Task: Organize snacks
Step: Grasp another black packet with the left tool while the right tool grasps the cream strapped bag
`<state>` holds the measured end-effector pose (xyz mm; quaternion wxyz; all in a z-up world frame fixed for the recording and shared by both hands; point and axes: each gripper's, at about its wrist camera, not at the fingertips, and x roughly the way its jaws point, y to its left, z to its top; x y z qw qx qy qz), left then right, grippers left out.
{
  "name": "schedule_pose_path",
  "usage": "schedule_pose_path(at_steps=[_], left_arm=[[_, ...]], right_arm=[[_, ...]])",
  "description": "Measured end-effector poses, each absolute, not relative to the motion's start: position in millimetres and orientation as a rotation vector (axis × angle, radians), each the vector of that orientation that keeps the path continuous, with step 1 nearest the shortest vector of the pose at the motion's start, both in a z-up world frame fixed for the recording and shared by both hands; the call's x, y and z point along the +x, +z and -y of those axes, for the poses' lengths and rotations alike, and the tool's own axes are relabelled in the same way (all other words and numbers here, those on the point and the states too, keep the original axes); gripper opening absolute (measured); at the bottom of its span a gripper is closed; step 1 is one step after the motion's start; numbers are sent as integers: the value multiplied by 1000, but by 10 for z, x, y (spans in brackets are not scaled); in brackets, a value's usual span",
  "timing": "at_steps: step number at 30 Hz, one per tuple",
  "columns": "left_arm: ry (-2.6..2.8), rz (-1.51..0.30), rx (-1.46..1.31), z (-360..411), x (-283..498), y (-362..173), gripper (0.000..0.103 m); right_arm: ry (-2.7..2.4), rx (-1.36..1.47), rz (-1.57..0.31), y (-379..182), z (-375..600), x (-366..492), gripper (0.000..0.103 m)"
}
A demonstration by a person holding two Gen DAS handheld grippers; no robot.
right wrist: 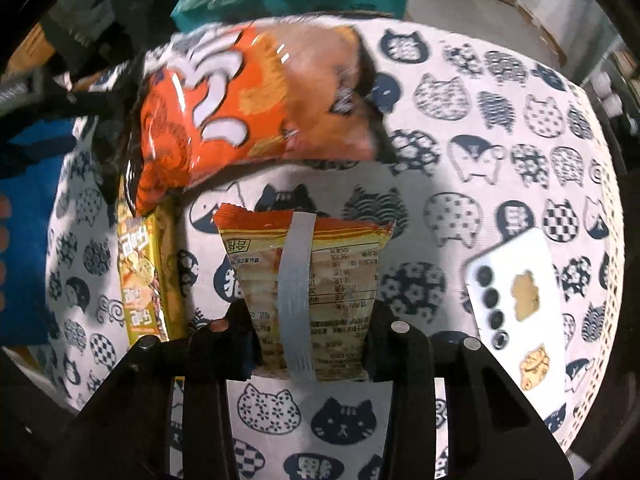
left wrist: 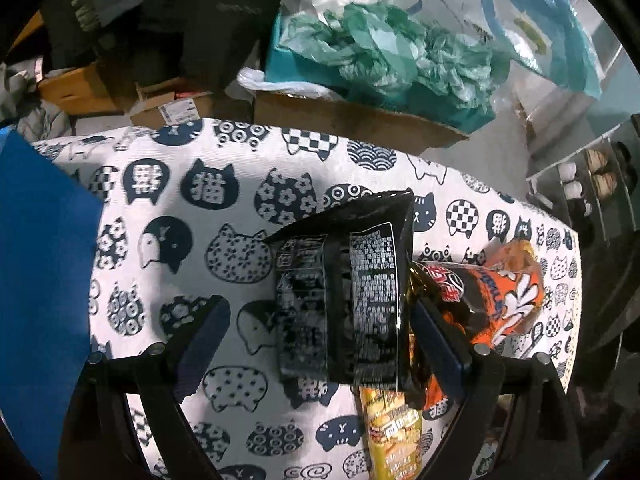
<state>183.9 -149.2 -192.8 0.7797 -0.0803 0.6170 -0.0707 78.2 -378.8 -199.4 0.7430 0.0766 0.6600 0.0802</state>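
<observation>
On the cat-print tablecloth [left wrist: 200, 184] lies a black snack bag [left wrist: 352, 300], back side up, between the wide-apart fingers of my left gripper [left wrist: 320, 344]. The gripper is open; its right finger is at the bag's edge and the left finger stands well clear. An orange snack bag [left wrist: 508, 296] and a yellow packet [left wrist: 396, 440] lie just right of it. In the right wrist view, my right gripper [right wrist: 310, 340] is shut on a pale orange-and-yellow packet [right wrist: 332, 264] with a grey seam, which is pinched narrow at the pads. The orange bag [right wrist: 248, 108] and the yellow packet [right wrist: 144, 280] lie beyond and to the left.
A white phone [right wrist: 516, 304] lies on the cloth to the right of the held packet. A blue sheet [left wrist: 40, 280] covers the table's left side. Behind the table stands a cardboard box [left wrist: 360, 120] with teal and white plastic bags [left wrist: 380, 48]. A shoe rack [left wrist: 592, 184] stands at far right.
</observation>
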Motion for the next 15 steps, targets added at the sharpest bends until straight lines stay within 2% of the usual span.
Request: schedule_pose_path(at_steps=[8, 10, 11, 12, 15], left_arm=[[-161, -1340, -248, 1415, 1874, -2118, 92], [-168, -1329, -251, 1408, 1868, -2107, 87], [-177, -1327, -249, 1411, 1868, -2107, 75], [-183, -1333, -241, 1413, 1864, -2112, 69], [-207, -1321, -217, 1423, 1851, -2084, 61]], right_arm=[[174, 233, -1386, -1778, 3975, 816, 37], [181, 233, -1384, -1756, 4004, 841, 38], [181, 233, -1384, -1766, 4009, 805, 37], [180, 234, -1384, -1780, 4017, 808, 37], [174, 236, -1382, -1785, 4015, 785, 38]])
